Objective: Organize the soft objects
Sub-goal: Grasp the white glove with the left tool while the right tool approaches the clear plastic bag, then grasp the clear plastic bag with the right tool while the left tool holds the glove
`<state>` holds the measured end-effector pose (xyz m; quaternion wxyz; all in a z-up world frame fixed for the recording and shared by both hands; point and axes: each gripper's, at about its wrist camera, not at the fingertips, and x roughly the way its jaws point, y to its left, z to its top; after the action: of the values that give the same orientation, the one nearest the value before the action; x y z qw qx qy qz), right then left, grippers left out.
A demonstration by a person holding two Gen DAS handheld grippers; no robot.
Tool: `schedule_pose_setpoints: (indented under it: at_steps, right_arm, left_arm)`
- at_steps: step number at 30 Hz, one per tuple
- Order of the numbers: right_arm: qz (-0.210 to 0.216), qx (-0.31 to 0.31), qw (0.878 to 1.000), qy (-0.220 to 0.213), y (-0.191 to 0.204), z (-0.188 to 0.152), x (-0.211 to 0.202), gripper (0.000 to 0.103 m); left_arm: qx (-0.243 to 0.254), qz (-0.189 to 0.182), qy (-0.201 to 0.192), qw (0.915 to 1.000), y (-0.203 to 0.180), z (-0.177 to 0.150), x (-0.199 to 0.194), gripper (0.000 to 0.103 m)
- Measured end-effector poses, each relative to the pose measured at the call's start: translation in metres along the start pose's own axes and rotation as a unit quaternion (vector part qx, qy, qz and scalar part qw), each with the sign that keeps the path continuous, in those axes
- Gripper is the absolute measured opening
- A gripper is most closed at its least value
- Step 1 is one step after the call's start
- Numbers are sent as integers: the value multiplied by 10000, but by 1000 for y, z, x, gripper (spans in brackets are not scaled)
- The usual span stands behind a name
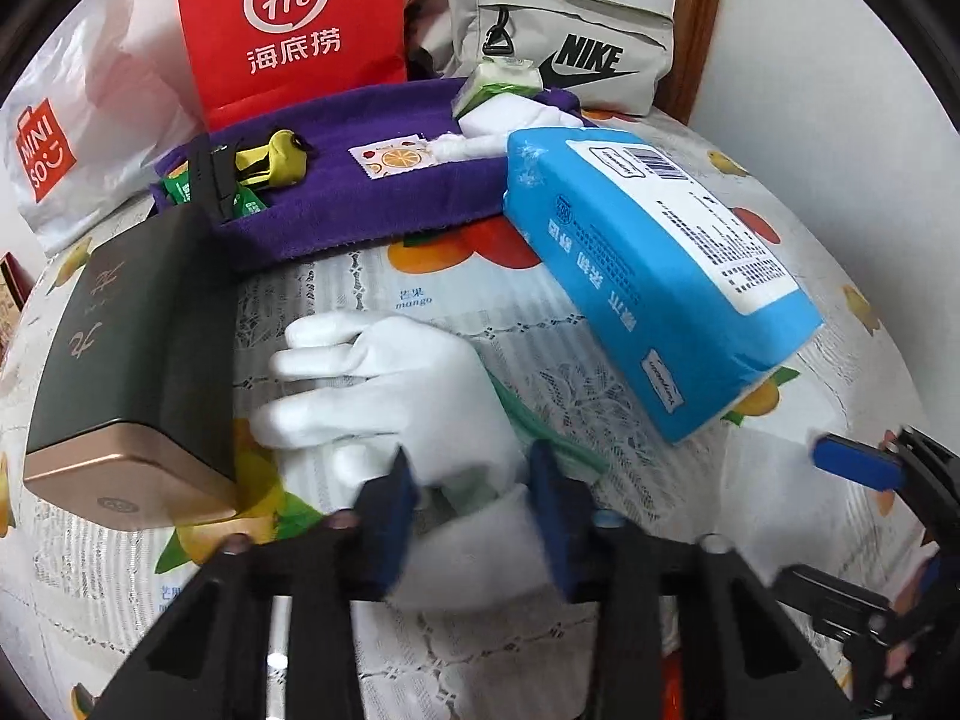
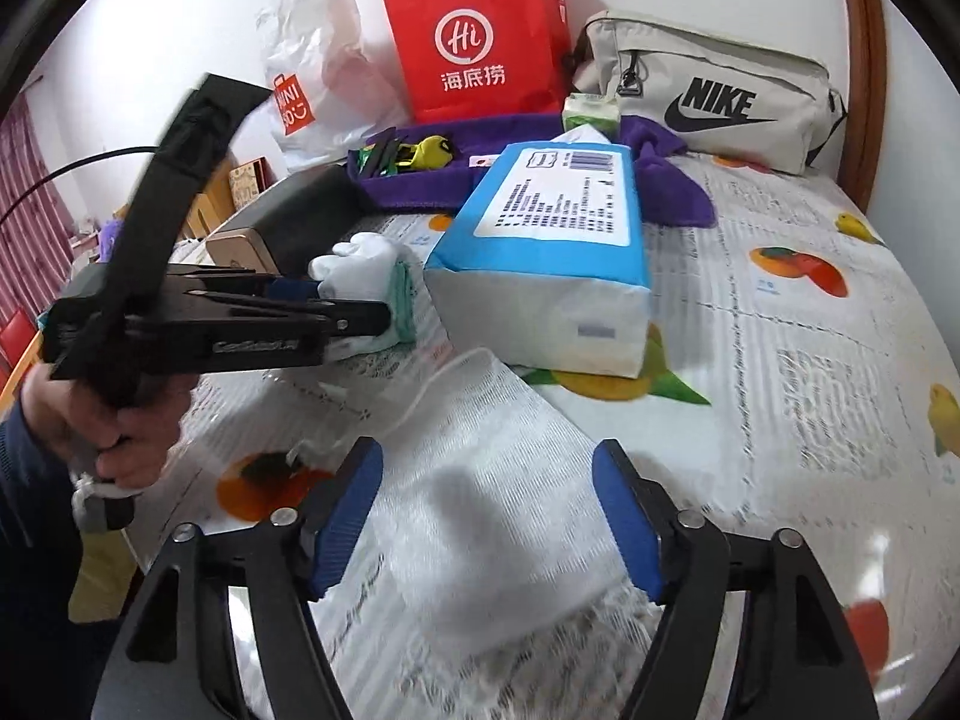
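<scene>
A white glove [image 1: 384, 384] lies on the fruit-print tablecloth, its cuff between my left gripper's [image 1: 474, 516] blue pads; the pads are apart and I cannot tell if they press it. In the right wrist view the glove [image 2: 360, 267] sits at the left gripper's [image 2: 390, 315] tip. My right gripper [image 2: 486, 519] is open over a white mesh cloth [image 2: 492, 480]. A blue tissue pack [image 1: 654, 294] lies to the right, also seen in the right wrist view [image 2: 546, 240]. A purple towel [image 1: 372, 204] holds small items.
A dark box with a gold end [image 1: 126, 372] lies left of the glove. A red paper bag [image 1: 294, 24], a Miniso plastic bag [image 1: 54, 144] and a Nike bag [image 1: 564, 48] stand at the back. A small green tissue packet [image 1: 498, 81] rests on the towel.
</scene>
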<state>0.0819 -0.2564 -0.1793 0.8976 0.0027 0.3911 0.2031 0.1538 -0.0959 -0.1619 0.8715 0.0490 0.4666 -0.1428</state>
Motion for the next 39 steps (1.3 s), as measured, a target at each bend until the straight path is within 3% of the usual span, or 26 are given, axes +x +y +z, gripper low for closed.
schedule_pose_setpoints:
  at_steps: [4,7,11,13,15,18,20,28,39]
  right_arm:
    - [-111,-94,9999,61,7,-2,11,80]
    - [-351,-327,9987,158,16,-6,13,80]
    - [-561,-591,9965,181,28,-14,13,78]
    - [-529,-542,9970,185,28,-14,11,70]
    - [-560,-467,9972,179,27,-14,7,45]
    - [-510,-323,9979,240,24,-12,5,18]
    - [-444,-241,9983,286,23,-11,4,8]
    - [-329,-67,9992,198,30,-4,-13,5]
    - [-249,-169,9994,-151,46,30,-41,5]
  left_arm:
    - [-44,-134,32,9999,5,-6,-6,22]
    - [-163,-302,82,9994,11,-13,-12,20]
    - [-156,-256,71,9995,14,-24,-22,19]
    - [-168,-232,45,9996,15,-29,-28,19]
    - [-220,-208,4,9995,16,-34,-35,18]
    - [-269,-177,-55,9995,20,-40,-45,18]
    - [-311,-160,-109,9993,24,-44,-53,18]
    - [-622,-131,-304,9975,46,-53,-84,18]
    - [-812,-121,-670,9944,64,-49,-125,18]
